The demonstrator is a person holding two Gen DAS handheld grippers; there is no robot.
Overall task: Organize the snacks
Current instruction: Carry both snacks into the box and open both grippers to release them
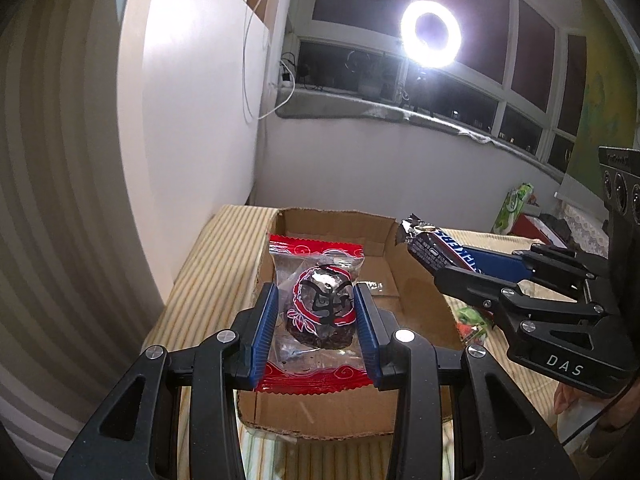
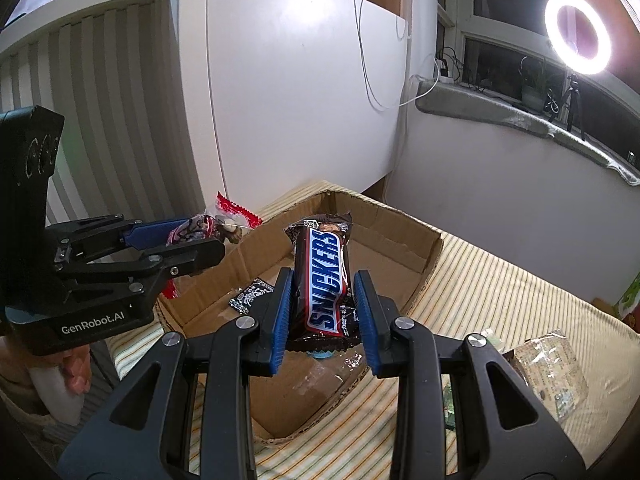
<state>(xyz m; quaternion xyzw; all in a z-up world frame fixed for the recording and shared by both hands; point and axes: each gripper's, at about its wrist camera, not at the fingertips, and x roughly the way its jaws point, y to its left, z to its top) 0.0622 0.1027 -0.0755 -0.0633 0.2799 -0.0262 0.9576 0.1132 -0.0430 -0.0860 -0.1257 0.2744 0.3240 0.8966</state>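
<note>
My left gripper point(image 1: 316, 300) is shut on a clear packet with red ends and a dark cake inside point(image 1: 320, 304), held above the open cardboard box point(image 1: 344, 220). My right gripper point(image 2: 322, 284) is shut on a Snickers bar point(image 2: 326, 280), also over the cardboard box point(image 2: 400, 220). In the left wrist view the right gripper point(image 1: 440, 264) comes in from the right with the Snickers bar point(image 1: 436, 246) over the box's right wall. In the right wrist view the left gripper point(image 2: 216, 240) enters from the left with the red-ended packet point(image 2: 224, 220) above the box's left wall.
A small black sachet point(image 2: 250, 296) lies on the box floor. The box stands on a striped cloth point(image 2: 500, 292). Clear wrapped snacks point(image 2: 552, 364) lie on the cloth to the right, and green packets point(image 1: 472, 320) too. A white cabinet point(image 2: 288, 80) and a ring light point(image 1: 431, 34) stand behind.
</note>
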